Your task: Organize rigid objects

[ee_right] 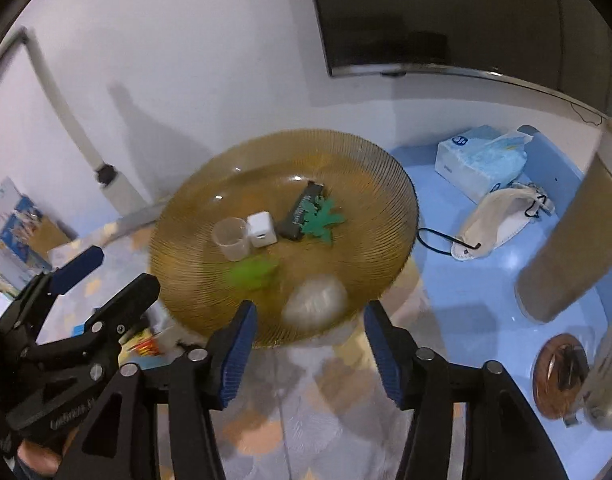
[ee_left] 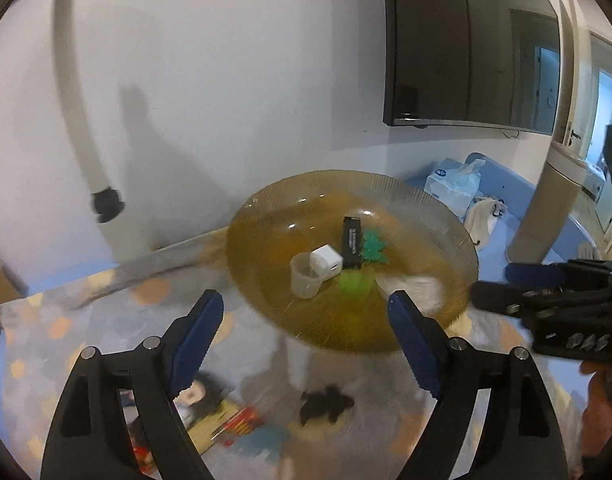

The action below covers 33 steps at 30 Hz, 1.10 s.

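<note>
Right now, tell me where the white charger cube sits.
In both views, the white charger cube lies mid-plate on the amber glass plate, between the clear cup and black bar.

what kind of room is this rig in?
Most likely a home living room or play corner, not a lab. A dark flat screen hangs on the white wall, a tissue box sits on the blue floor, and picture books lie beneath the amber glass tray holding small household items.

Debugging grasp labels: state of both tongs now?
Left tongs: open, empty.
Right tongs: open, empty.
</note>
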Available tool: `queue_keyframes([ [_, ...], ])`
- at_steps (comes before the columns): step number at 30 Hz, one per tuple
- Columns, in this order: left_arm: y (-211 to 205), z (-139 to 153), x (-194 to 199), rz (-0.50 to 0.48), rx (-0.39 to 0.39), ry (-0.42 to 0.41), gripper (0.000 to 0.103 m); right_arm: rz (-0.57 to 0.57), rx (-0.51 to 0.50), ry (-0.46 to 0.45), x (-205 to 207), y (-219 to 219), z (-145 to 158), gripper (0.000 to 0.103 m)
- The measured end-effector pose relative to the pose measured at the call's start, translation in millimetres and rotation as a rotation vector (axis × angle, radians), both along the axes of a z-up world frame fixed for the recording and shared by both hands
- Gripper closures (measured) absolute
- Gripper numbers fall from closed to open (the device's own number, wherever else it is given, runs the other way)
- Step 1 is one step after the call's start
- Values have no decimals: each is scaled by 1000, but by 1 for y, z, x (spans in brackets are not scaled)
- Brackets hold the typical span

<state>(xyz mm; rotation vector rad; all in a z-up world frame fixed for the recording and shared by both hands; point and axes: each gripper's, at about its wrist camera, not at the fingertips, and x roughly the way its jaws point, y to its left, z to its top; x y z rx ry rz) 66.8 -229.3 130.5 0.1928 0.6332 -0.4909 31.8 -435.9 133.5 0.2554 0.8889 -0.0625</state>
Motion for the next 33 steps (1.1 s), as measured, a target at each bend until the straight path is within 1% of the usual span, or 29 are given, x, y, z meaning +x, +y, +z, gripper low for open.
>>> queue_keyframes([
  [1,10,2,-7,4,6,-3,20,3,13,-16,-12,1,3,40],
  [3,29,4,-24,13,18,-8,20,17,33,-33,-29,3,4,40],
  [6,71,-2,-59,57,34,-18,19,109,65,-63,-62,30,-2,34],
  [9,114,-23,-88,130,91,-4,18,191,64,-56,-79,65,-20,20],
  [11,138,-42,-100,173,135,25,18,223,73,-37,-79,84,-37,20],
  [12,149,-50,-103,193,147,35,18,235,62,-40,-79,92,-44,20],
  [15,173,-73,-103,270,184,70,18,251,-66,-99,-84,113,-62,20],
  [16,180,-80,-102,280,175,85,18,244,-154,-135,-90,123,-67,20],
  [17,185,-83,-102,285,163,96,18,248,-189,-146,-92,129,-71,20],
  [20,195,-94,-97,297,113,128,18,271,-258,-122,-93,140,-82,20],
  [21,199,-101,-94,304,84,153,18,270,-276,-119,-91,142,-84,20],
  [22,199,-105,-90,315,81,193,19,272,-278,-109,-87,142,-86,19],
  [23,199,-106,-87,322,82,211,19,272,-277,-100,-85,142,-88,19],
  [25,205,-101,-89,325,39,190,18,261,-263,-77,-80,138,-91,19],
  [28,215,-101,-84,319,-27,226,18,253,-239,-72,-81,134,-93,19],
  [31,227,-97,-76,329,-90,249,19,252,-246,-70,-82,135,-94,19],
  [32,229,-95,-72,341,-97,251,19,254,-250,-67,-82,136,-94,19],
  [33,231,-93,-68,354,-87,250,19,256,-253,-61,-82,136,-95,19],
])
